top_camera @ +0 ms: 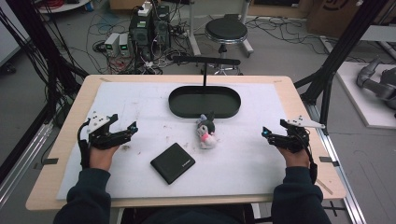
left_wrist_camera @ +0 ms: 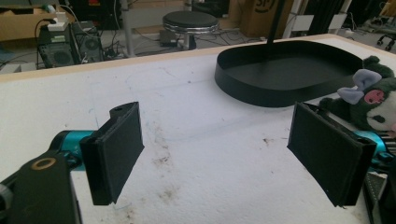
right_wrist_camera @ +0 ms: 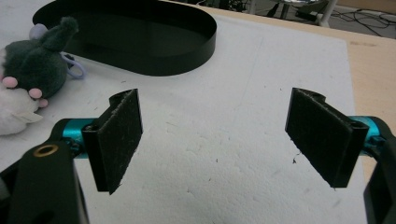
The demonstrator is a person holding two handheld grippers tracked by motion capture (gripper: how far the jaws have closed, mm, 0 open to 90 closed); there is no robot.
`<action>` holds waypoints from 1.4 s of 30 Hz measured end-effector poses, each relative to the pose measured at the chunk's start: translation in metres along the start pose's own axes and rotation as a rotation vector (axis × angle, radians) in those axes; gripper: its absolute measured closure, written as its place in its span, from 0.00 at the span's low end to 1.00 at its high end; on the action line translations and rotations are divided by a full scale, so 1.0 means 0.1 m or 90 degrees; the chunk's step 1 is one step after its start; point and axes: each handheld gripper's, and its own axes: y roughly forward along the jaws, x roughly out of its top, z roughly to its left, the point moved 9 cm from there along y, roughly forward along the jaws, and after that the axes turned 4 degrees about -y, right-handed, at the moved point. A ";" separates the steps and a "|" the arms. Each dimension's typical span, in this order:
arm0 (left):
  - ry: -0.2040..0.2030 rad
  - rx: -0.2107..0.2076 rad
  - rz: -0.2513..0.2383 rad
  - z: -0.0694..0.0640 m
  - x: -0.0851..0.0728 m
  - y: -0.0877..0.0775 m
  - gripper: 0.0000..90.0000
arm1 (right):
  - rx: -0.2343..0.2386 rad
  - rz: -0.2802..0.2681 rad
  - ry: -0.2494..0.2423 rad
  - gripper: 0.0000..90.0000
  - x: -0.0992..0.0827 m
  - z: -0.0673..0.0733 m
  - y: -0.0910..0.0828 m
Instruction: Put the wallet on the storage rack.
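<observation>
A small plush toy [top_camera: 205,131], dark grey and white with pink spots, lies on the white mat just in front of a black oval tray [top_camera: 204,101]. A black wallet-like case [top_camera: 173,163] lies flat nearer the front edge. My left gripper [top_camera: 126,132] rests at the mat's left side, open, with nothing between its pads [left_wrist_camera: 116,151]. My right gripper [top_camera: 271,134] rests at the right side, open too, its pads [right_wrist_camera: 117,138] empty. The plush [left_wrist_camera: 369,98] lies to the right in the left gripper view, and the plush [right_wrist_camera: 28,84] lies at the far left in the right gripper view.
The white mat [top_camera: 140,102] covers most of a wooden table [top_camera: 74,121]. A black post with a crossbar [top_camera: 205,63] rises behind the tray. Beyond the table stand a round stool [top_camera: 226,31], computer boxes and many cables on the floor.
</observation>
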 end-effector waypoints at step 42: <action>0.028 -0.319 0.287 -1.05 -0.74 0.18 0.89 | 0.018 0.017 -0.017 0.21 0.00 0.07 0.07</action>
